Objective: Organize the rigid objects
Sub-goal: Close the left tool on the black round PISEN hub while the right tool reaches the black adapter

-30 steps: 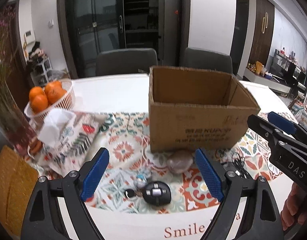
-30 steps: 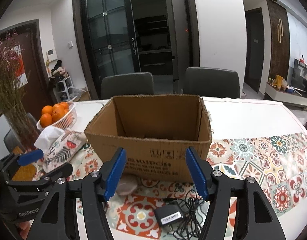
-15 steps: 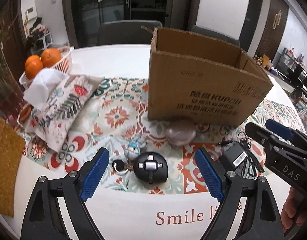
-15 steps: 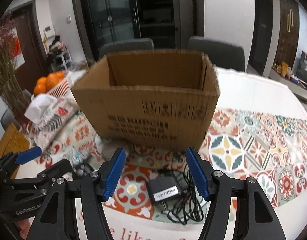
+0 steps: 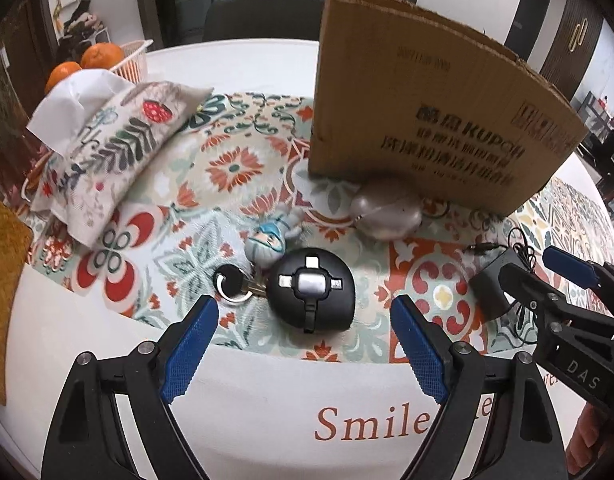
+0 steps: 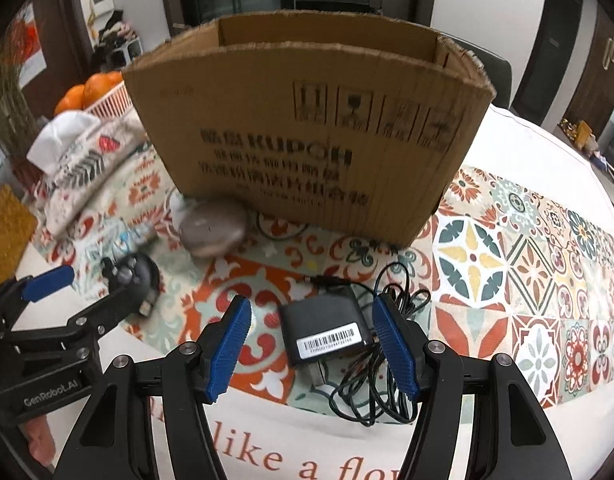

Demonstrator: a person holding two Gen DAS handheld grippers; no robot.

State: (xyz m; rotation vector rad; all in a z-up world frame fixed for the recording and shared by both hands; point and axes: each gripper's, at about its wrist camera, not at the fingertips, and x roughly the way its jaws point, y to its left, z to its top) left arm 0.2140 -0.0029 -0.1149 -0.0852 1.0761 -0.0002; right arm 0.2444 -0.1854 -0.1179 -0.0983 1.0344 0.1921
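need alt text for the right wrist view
The open right gripper hovers over a black power adapter with tangled black cord on a patterned tablecloth, in front of a brown cardboard box.

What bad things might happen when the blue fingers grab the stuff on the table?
The power adapter trails a loose tangled cord that could snag or drag when lifted. The round black gadget lies against the keys and little figurine, so the open left gripper might knock them.
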